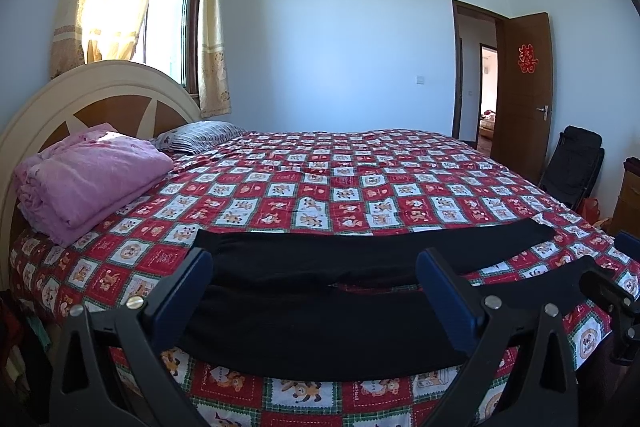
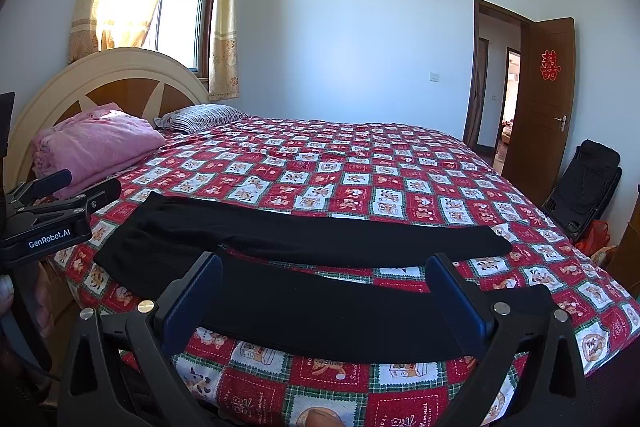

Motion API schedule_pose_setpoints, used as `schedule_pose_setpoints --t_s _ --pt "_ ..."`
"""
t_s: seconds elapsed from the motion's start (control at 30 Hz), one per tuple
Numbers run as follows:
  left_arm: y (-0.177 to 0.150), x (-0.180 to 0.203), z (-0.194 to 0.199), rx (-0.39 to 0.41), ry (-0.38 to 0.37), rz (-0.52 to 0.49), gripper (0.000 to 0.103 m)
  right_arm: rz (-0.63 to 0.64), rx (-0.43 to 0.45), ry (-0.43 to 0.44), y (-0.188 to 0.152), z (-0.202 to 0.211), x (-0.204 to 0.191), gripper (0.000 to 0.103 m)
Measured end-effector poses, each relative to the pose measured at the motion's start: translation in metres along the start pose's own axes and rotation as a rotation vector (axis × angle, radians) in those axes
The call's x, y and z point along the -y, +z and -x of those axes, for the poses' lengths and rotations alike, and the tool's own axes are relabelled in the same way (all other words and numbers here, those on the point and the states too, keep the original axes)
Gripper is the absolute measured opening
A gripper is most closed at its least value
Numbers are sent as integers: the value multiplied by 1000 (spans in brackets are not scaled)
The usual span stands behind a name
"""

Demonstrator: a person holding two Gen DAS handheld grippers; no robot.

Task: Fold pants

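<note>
Black pants (image 1: 320, 323) lie flat near the front edge of the bed, waist to the left, the two legs spread apart toward the right. They also show in the right wrist view (image 2: 320, 311). My left gripper (image 1: 314, 263) is open and empty, hovering over the waist and upper legs. My right gripper (image 2: 326, 267) is open and empty over the near leg. The left gripper's body (image 2: 48, 215) shows at the left edge of the right wrist view, and the right gripper's body (image 1: 612, 291) at the right edge of the left wrist view.
The bed has a red and white patchwork cover (image 1: 360, 187). A folded pink blanket (image 1: 88, 179) and a striped pillow (image 1: 196, 137) lie by the headboard (image 1: 60, 99). A black folding chair (image 2: 584, 183) stands by the open door (image 2: 540, 99).
</note>
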State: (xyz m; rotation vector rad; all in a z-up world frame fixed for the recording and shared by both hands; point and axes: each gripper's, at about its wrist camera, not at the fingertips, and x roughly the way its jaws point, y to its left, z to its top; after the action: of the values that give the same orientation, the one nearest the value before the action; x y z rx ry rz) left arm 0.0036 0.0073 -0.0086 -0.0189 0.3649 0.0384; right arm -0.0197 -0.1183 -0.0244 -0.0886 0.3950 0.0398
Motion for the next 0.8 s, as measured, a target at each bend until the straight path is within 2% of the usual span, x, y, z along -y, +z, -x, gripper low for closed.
schedule_pose_setpoints --t_s 0.8 --pt "-2 -4 -4 -12 4 14 103 1 -5 1 -1 -1 -1 102"
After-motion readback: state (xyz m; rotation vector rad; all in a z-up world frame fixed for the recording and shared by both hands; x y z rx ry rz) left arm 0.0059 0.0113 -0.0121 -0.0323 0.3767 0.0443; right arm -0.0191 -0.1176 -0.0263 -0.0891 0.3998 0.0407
